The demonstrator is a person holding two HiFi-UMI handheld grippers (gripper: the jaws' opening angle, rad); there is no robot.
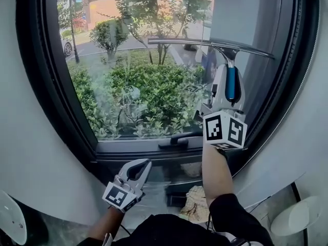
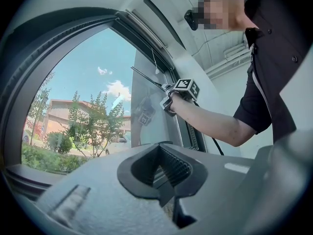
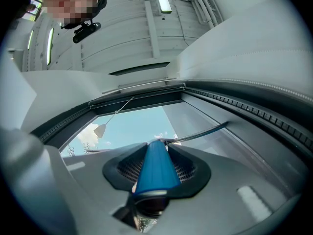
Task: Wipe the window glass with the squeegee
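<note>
The squeegee has a blue handle (image 1: 231, 83) and a long dark blade (image 1: 210, 44) that lies across the upper right of the window glass (image 1: 148, 81). My right gripper (image 1: 230, 88) is raised in front of the pane and is shut on that handle. In the right gripper view the blue handle (image 3: 155, 168) fills the jaws, and the blade (image 3: 203, 132) shows against the sky. My left gripper (image 1: 138, 167) hangs low below the sill, shut with nothing in it. The left gripper view shows its own jaws (image 2: 164, 173) together and the squeegee blade (image 2: 146, 80) far off.
A thick dark frame (image 1: 38, 76) surrounds the pane, with a dark window handle (image 1: 179, 139) on its lower rail. White curved walls flank the opening. Below lie a crumpled cloth (image 1: 197, 204), a white round object (image 1: 10, 223) at the left and another (image 1: 300, 215) at the right.
</note>
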